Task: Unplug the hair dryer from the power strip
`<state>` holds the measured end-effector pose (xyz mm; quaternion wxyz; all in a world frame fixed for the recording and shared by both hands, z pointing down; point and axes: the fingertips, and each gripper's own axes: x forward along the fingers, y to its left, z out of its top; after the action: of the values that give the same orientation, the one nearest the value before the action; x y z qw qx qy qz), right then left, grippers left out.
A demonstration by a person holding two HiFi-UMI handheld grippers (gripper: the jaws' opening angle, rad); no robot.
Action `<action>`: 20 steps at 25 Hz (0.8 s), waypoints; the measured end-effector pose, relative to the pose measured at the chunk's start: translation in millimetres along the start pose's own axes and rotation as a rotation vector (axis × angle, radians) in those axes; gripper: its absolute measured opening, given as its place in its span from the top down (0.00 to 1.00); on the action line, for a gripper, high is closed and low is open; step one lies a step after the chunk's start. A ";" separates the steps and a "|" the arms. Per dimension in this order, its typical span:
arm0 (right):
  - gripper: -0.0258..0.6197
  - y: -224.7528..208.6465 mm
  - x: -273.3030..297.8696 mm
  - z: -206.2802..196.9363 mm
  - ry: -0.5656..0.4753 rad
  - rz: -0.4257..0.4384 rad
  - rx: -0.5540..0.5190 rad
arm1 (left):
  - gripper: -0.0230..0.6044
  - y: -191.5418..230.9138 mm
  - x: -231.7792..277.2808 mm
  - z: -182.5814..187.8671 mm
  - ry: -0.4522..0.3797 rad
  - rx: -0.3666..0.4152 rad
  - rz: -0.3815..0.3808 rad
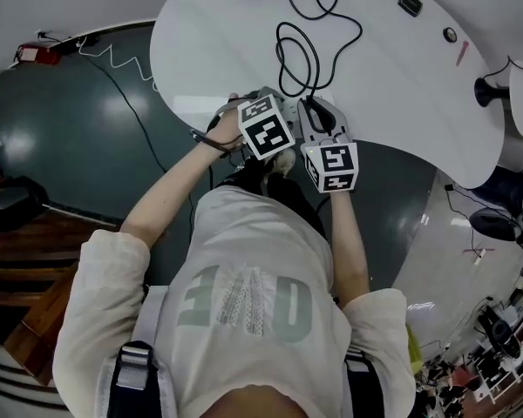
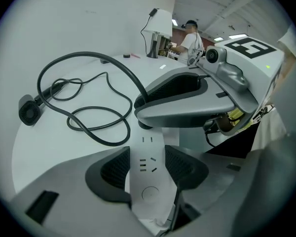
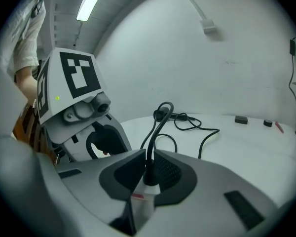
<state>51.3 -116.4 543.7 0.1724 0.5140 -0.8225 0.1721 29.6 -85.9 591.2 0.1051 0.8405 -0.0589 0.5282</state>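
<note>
- Person's pale shirt [image 1: 244, 303], lower centre.
- Left gripper [image 2: 147, 158] clamps white power strip [image 2: 149, 194]; right gripper [image 3: 145, 165] pinches black plug [image 3: 149, 177].
- White curved table [image 1: 392, 85], upper frame; dark glossy floor [image 1: 61, 138], left.

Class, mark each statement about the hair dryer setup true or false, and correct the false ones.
1. The left gripper is clamped on the white power strip. True.
2. The plug has been pulled free of the strip. False: it sits in the strip, with the right gripper closed on it.
3. The hair dryer lies on the white table. True.
4. The cord is stretched out straight. False: it lies in loose loops on the table.
</note>
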 end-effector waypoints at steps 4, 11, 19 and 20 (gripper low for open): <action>0.87 2.1 1.5 -1.0 -0.008 -0.001 -0.043 | 0.61 1.1 -0.1 -0.7 0.000 -0.002 -0.004; 0.88 3.1 3.1 -3.3 0.011 0.026 -0.102 | 0.61 1.1 1.2 -0.5 0.008 0.000 0.000; 0.89 -3.6 4.4 -1.1 0.071 -0.027 -0.024 | 0.61 1.6 3.5 0.6 0.041 0.010 -0.016; 0.89 -5.6 4.5 -0.8 0.074 -0.031 0.015 | 0.61 1.7 3.6 0.8 0.043 0.011 -0.017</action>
<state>54.6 -121.8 547.1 0.2016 0.5212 -0.8062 0.1943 31.6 -87.8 594.3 0.1060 0.8300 -0.0466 0.5456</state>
